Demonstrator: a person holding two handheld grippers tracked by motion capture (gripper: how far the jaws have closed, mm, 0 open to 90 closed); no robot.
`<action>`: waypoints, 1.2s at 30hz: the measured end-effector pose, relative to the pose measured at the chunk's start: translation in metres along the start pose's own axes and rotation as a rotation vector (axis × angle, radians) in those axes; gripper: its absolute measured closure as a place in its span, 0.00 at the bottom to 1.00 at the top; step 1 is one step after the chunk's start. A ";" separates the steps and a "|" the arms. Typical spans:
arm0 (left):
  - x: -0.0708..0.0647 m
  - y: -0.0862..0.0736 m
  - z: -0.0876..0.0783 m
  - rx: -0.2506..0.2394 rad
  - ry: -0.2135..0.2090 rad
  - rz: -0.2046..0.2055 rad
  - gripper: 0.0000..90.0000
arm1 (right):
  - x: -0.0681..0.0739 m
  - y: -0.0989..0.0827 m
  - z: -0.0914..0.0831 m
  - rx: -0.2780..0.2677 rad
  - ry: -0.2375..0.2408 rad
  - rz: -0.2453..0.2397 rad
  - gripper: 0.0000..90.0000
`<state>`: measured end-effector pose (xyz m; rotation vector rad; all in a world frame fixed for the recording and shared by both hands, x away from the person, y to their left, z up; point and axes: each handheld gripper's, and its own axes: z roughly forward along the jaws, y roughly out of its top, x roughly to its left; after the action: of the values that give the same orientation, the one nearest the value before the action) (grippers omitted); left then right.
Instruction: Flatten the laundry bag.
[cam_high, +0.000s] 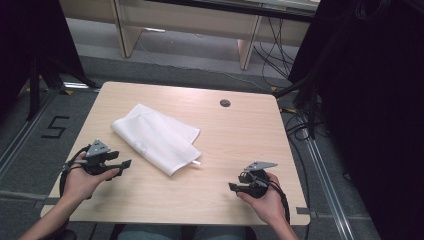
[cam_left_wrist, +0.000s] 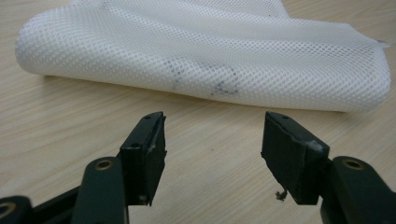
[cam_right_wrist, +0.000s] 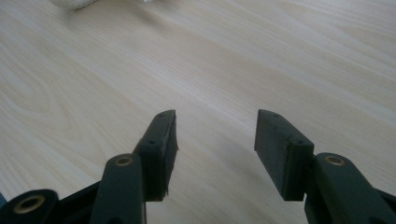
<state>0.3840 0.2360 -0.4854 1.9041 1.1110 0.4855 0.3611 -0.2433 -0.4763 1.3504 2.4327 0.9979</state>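
The folded white mesh cloth (cam_high: 156, 137) lies on the wooden surface (cam_high: 235, 150), left of centre. The left tool (cam_high: 119, 163) sits at the cloth's 8 o'clock, near it, jaws released with nothing between them. The right tool (cam_high: 235, 187) sits at the cloth's 4 o'clock, well apart, jaws likewise released over bare wood.
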 end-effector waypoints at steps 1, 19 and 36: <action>0.000 0.001 -0.001 0.012 0.004 0.008 0.44 | -0.002 0.000 0.001 -0.011 -0.010 -0.021 0.55; -0.014 0.003 0.006 0.007 -0.044 0.022 0.45 | 0.014 0.017 -0.004 -0.015 0.010 -0.061 0.56; -0.023 0.006 0.009 0.019 -0.077 0.045 0.45 | 0.062 0.061 0.036 0.051 0.112 -0.112 0.56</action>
<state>0.3811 0.2112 -0.4835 1.9515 1.0282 0.4245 0.3839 -0.1541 -0.4553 1.1886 2.6005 1.0159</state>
